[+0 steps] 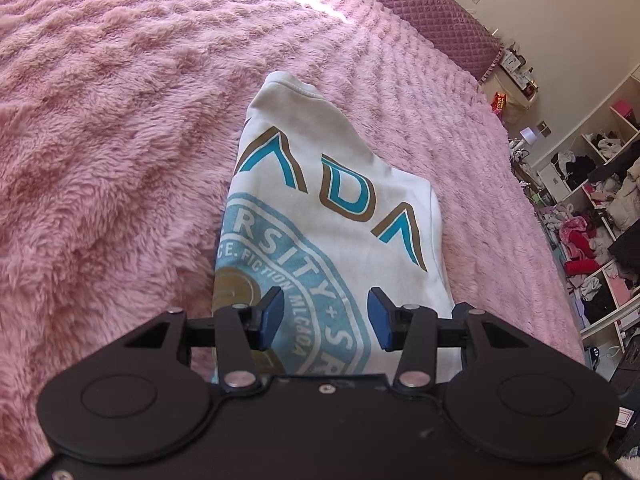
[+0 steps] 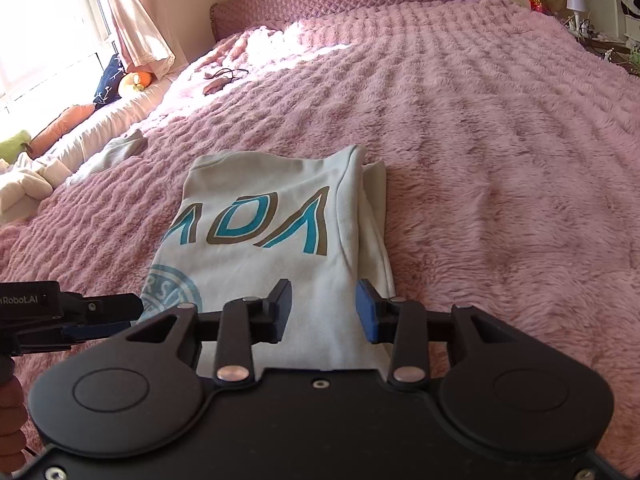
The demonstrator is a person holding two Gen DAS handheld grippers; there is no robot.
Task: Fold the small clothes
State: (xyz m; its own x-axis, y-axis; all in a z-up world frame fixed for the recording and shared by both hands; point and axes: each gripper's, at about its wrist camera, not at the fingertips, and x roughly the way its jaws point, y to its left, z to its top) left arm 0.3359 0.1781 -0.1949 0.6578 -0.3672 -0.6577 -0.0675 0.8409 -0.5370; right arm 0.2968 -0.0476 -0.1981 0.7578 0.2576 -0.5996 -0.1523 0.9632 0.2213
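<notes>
A white T-shirt with teal and brown letters and a round teal print lies folded into a narrow strip on the pink fluffy blanket. It also shows in the right wrist view, with a folded layer along its right edge. My left gripper is open and empty, over the shirt's near end. My right gripper is open and empty, over the shirt's near right part. The left gripper shows at the left edge of the right wrist view.
A quilted purple headboard bounds the bed's far end. Shelves crammed with clothes stand off the bed's right side. A pale garment, cushions and a curtained window lie to the left. A small dark item lies on the far blanket.
</notes>
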